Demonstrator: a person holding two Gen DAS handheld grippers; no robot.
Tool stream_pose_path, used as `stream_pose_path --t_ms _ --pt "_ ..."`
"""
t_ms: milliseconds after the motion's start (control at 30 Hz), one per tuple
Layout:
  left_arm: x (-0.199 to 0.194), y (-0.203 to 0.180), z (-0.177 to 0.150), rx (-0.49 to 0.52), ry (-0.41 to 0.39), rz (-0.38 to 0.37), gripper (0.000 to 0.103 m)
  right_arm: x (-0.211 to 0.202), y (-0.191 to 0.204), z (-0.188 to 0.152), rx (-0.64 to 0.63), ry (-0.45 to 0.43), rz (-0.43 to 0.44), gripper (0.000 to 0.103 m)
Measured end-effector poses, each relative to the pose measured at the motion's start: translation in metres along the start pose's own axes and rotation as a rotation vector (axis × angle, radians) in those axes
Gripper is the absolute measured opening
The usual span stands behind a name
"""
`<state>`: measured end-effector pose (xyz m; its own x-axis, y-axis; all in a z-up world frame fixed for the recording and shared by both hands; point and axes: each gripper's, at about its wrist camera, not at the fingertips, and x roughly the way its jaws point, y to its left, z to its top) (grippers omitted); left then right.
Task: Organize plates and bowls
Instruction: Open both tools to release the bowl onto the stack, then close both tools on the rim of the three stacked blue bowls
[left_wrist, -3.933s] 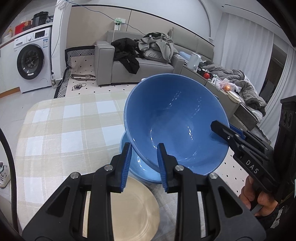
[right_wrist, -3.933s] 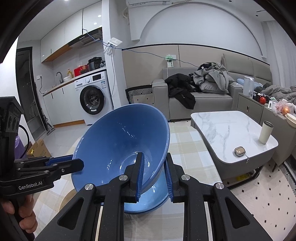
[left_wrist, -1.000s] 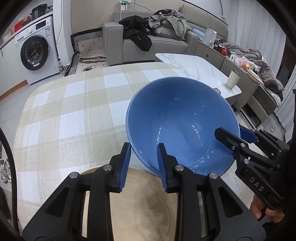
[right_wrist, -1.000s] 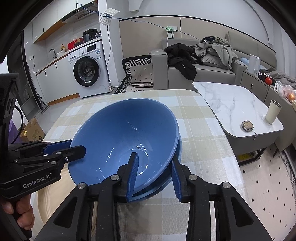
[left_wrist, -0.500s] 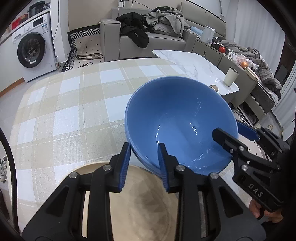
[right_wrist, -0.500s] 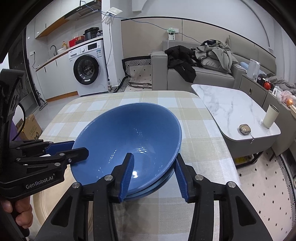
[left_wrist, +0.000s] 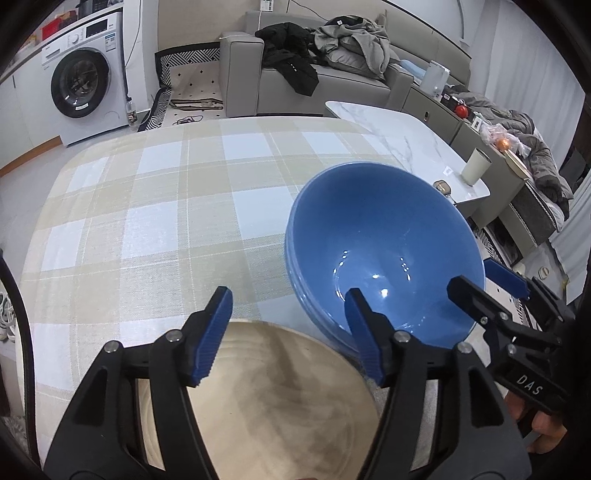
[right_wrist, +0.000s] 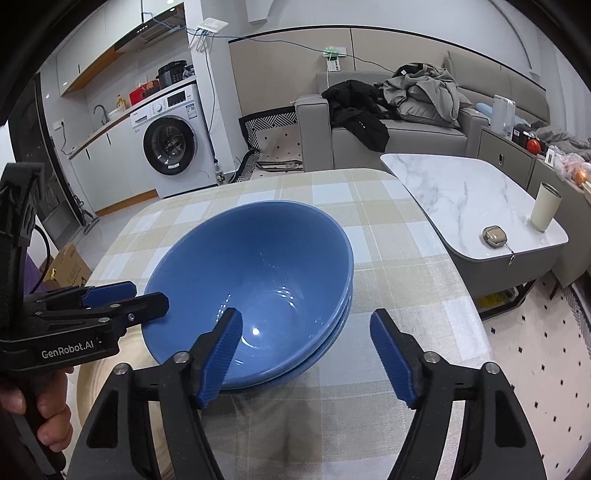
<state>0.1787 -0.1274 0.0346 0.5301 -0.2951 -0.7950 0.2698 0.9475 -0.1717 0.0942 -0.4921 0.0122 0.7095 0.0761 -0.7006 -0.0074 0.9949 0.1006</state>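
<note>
A blue bowl (left_wrist: 384, 251) (right_wrist: 251, 280) sits nested in a second blue bowl (right_wrist: 332, 332) on the checked tablecloth. A beige plate (left_wrist: 266, 398) (right_wrist: 92, 373) lies just beside the stack, under my left gripper. My left gripper (left_wrist: 288, 332) (right_wrist: 147, 291) straddles the top bowl's near rim; its jaws are opening and the pads stand off the rim. My right gripper (right_wrist: 306, 358) (left_wrist: 474, 275) straddles the opposite rim, one finger over the bowl's inside and one outside. Its jaws are opening too, with no pad touching the bowl.
The checked tablecloth (left_wrist: 147, 221) stretches bare beyond the bowls. A marble coffee table (right_wrist: 461, 192) with a cup (right_wrist: 546, 206) stands to the right of the table's edge. A sofa (right_wrist: 399, 133) piled with clothes and a washing machine (right_wrist: 168, 144) are farther back.
Both grippers have spread their jaws and let go of the top bowl. The bowl has sunk from its tilt and settled level inside the lower one.
</note>
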Motion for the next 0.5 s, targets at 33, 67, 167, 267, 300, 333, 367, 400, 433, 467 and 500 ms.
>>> stream_pose_path --t_ms 33,67,167,267,300,333,367,400,433,467,500 --pt "-0.001 0.001 0.0 -0.005 -0.002 0.001 0.066 0.0 -0.001 0.0 0.007 0.0 0.001 0.077" --pt "-0.001 0.002 0.0 -0.01 -0.004 0.004 0.072 0.0 -0.003 -0.001 0.016 -0.001 0.002 0.08" --pt "-0.003 0.004 -0.001 -0.015 -0.012 0.009 0.081 0.0 -0.007 -0.001 0.033 -0.009 0.004 0.089" --pt "-0.003 0.003 0.0 -0.01 -0.012 0.008 0.083 0.0 -0.011 -0.002 0.044 -0.02 0.011 0.094" --pt "-0.004 0.003 0.0 -0.01 -0.014 0.005 0.084 0.0 -0.013 -0.002 0.052 -0.022 0.02 0.095" --pt "-0.005 0.002 0.0 -0.011 -0.018 0.002 0.085 0.0 -0.016 -0.002 0.062 -0.026 0.032 0.095" --pt "-0.005 0.002 0.0 -0.012 -0.023 -0.002 0.089 0.0 -0.018 -0.002 0.068 -0.031 0.039 0.096" --pt "-0.005 0.001 0.0 -0.014 -0.025 -0.005 0.096 0.0 -0.02 -0.001 0.072 -0.034 0.043 0.097" --pt "-0.005 0.0 0.001 -0.018 -0.029 -0.009 0.102 0.0 -0.021 -0.001 0.076 -0.039 0.046 0.097" --pt "-0.006 -0.001 0.001 -0.022 -0.035 -0.018 0.102 0.0 -0.023 -0.001 0.078 -0.043 0.049 0.098" --pt "-0.006 -0.002 0.002 -0.024 -0.037 -0.024 0.102 0.0 -0.024 -0.001 0.08 -0.048 0.052 0.098"
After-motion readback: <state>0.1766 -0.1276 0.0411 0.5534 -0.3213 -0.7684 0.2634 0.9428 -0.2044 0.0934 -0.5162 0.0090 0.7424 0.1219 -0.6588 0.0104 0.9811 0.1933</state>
